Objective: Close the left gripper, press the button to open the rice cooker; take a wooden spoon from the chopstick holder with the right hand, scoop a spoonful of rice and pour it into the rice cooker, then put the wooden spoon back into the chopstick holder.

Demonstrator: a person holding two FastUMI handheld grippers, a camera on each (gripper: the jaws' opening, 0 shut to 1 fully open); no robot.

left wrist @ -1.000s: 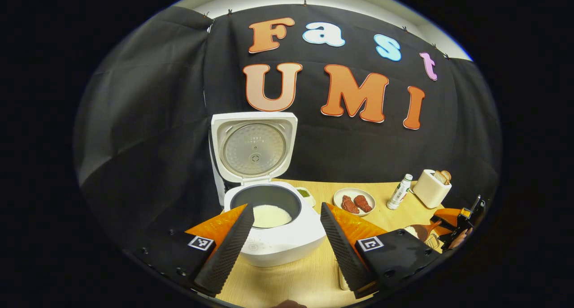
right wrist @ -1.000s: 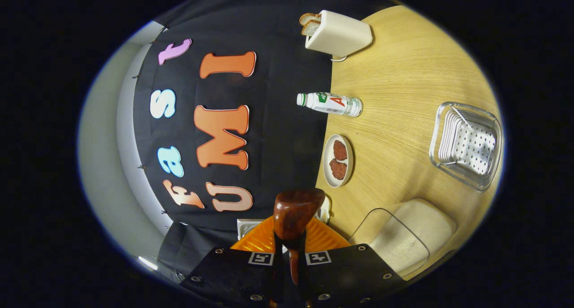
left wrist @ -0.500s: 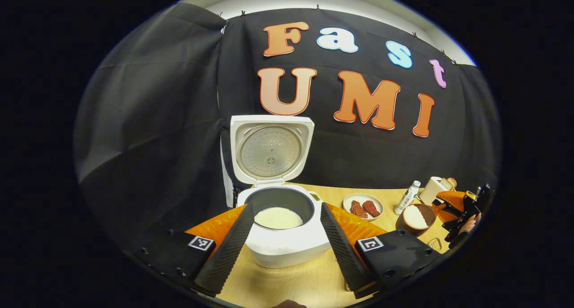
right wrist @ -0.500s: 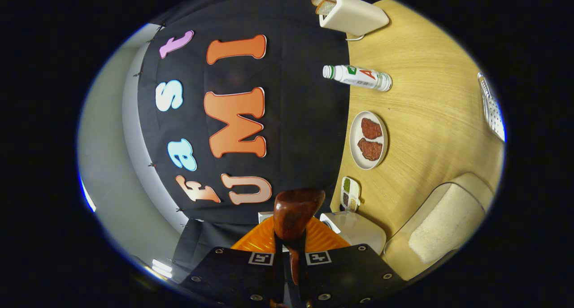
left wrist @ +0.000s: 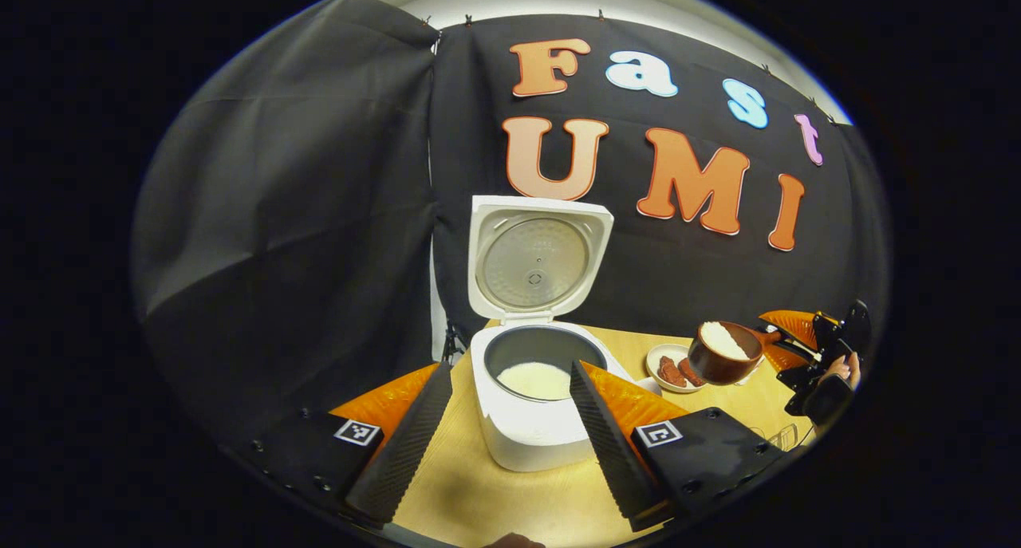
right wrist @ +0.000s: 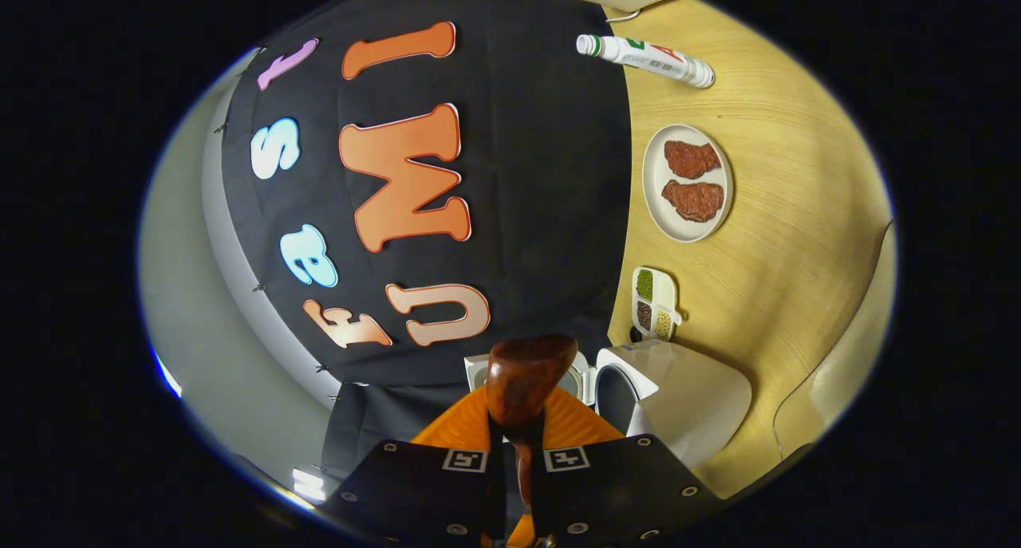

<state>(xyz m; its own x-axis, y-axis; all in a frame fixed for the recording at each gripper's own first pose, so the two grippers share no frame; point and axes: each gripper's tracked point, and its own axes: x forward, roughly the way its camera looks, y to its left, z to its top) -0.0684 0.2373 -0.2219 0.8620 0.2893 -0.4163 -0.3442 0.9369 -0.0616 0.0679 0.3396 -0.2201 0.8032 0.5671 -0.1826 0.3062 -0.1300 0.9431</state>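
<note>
Right now your wooden spoon (left wrist: 722,352) is loaded: in the left gripper view its round bowl carries a heap of white rice, and its handle runs back to the right into your right gripper (left wrist: 798,342), so the long axis lies roughly level and the bowl points toward the rice cooker (left wrist: 536,396). The spoon hangs above the table (left wrist: 494,500), just right of the cooker and in front of the plate of meat (left wrist: 668,366), not yet over the pot.

In the right gripper view the spoon (right wrist: 522,388) runs straight ahead from your right gripper (right wrist: 518,444), whose fingers are clamped narrow on the handle; you see the bowl's dark brown back, while the rice shows in the other view. That view is rolled, with the table (right wrist: 798,213) standing along its right side. Beyond the spoon's tip sits the cooker (right wrist: 678,396) with its lid raised, then a small divided dish (right wrist: 656,301), the plate of meat (right wrist: 687,183) and a bottle (right wrist: 646,55) lying farthest off.

Your left gripper (left wrist: 510,436) is spread wide and holds nothing. The cooker stands just ahead between its fingers, lid (left wrist: 538,261) upright and open, with white rice in the dark inner pot.
</note>
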